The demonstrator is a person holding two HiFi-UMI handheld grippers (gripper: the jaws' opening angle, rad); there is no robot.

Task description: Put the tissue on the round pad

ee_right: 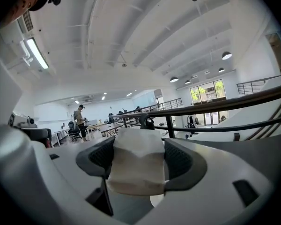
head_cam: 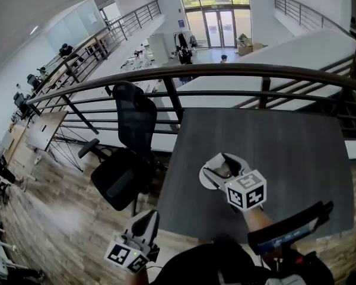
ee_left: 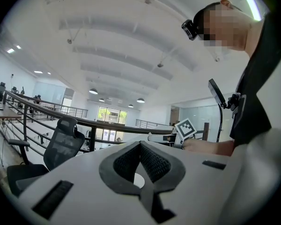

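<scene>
Nearest you, your left gripper (ee_left: 140, 154) hangs off the table's edge, its jaws together on nothing. Further out, your right gripper (head_cam: 223, 166) grips the tissue (ee_right: 138, 165) with wide-set jaws, low over the round pad (head_cam: 206, 177) on the grey table (head_cam: 285, 153). By my reading, only the release remains.

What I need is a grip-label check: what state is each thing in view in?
left gripper: shut, empty.
right gripper: shut on the tissue, over the table.
tissue: folded pack, clamped between the right gripper's jaws.
office chair: upright, unoccupied, beside the table.
</scene>
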